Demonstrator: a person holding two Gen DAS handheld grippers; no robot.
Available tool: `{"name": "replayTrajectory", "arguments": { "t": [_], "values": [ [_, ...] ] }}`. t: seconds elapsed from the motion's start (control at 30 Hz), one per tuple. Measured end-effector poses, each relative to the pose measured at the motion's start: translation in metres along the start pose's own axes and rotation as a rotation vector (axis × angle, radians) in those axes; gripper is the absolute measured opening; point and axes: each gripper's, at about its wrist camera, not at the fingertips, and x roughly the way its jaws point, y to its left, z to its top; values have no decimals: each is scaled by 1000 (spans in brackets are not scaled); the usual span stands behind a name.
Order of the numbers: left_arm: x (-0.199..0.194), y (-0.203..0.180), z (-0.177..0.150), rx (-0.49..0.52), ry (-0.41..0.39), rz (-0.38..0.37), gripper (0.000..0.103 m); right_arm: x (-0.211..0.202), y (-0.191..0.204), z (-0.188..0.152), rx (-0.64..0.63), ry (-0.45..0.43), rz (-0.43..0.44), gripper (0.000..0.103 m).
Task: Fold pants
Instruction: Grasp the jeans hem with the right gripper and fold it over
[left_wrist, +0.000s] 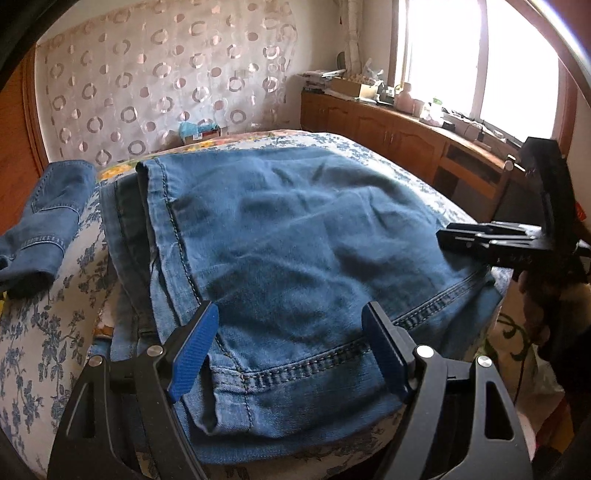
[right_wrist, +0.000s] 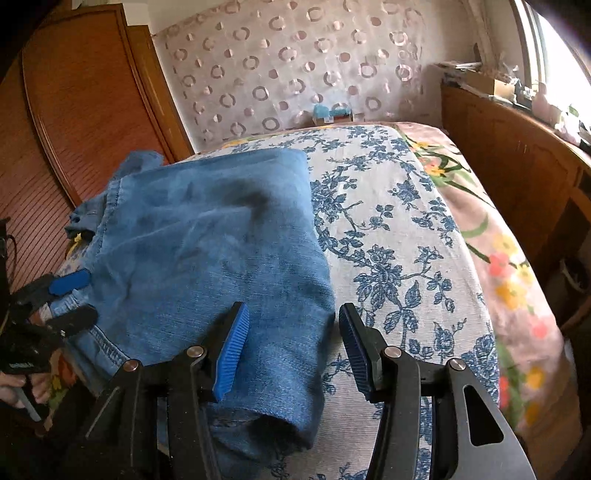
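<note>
Blue jeans (left_wrist: 295, 236) lie folded on the bed, with the stitched hem nearest me. In the left wrist view my left gripper (left_wrist: 291, 350) stands open over that hem; its blue pads (left_wrist: 194, 354) sit either side of the cloth without pressing it. The right wrist view shows my right gripper (right_wrist: 291, 347) open above the near right corner of the jeans (right_wrist: 207, 236), the folded edge lying between its fingers. Each gripper also shows in the other view: the right gripper (left_wrist: 480, 242) at the jeans' right edge, the left gripper (right_wrist: 70, 299) at their left edge.
The bed has a blue floral sheet (right_wrist: 388, 236) over a pink flowered cover (right_wrist: 491, 236). A second denim piece (left_wrist: 44, 221) lies at the bed's left. A wooden cabinet (left_wrist: 399, 133) runs under the window, and a wooden wardrobe (right_wrist: 85, 96) stands to the left. A small box (left_wrist: 199, 131) sits at the bedhead.
</note>
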Motion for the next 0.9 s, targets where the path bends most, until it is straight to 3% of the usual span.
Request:
{"name": "replayTrajectory", "arguments": {
  "t": [0.17,0.23,0.5,0.7,0.9],
  "values": [
    [-1,2,-3,2,-1,-14,80,1,5,-1,3,11,1,52],
    [-1,4,-4,-2,-2,-22,80,0,8,-1,-1,14,-4,48],
    [1,4,-4,4,-5,-27,80,-5,15,2,4,5,62,10],
    [-1,12,-3,-32,6,-37,80,-39,34,21,-13,-100,108,9],
    [-23,37,-6,-99,-14,21,80,-47,61,35,-96,-102,89,9]
  ]
}}
